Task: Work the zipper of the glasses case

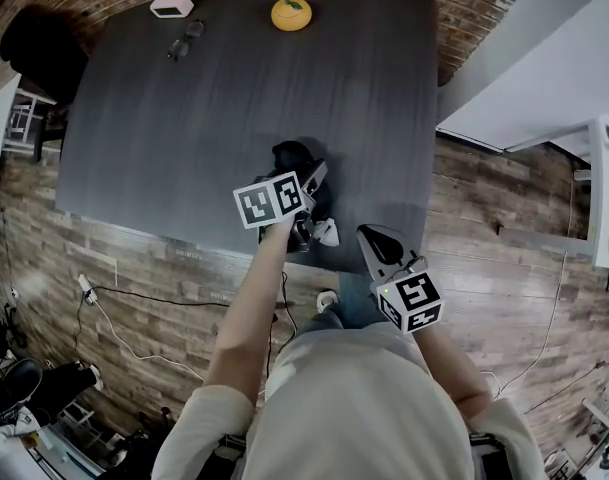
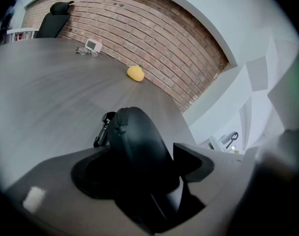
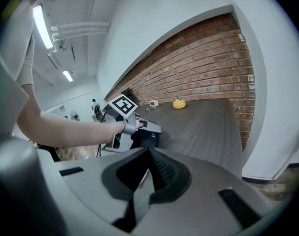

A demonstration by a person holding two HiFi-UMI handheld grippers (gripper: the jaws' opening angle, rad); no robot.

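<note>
The case (image 2: 137, 136) lay by the bench's (image 1: 234, 98) near edge, between the left tongs (image 2: 139, 168), which stood wide apart. The right tongs (image 3: 148, 163), together and empty, hung to its right

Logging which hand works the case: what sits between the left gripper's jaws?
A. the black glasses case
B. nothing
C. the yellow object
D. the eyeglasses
A: in the left gripper view the black glasses case stands between the left gripper's open jaws.
</note>
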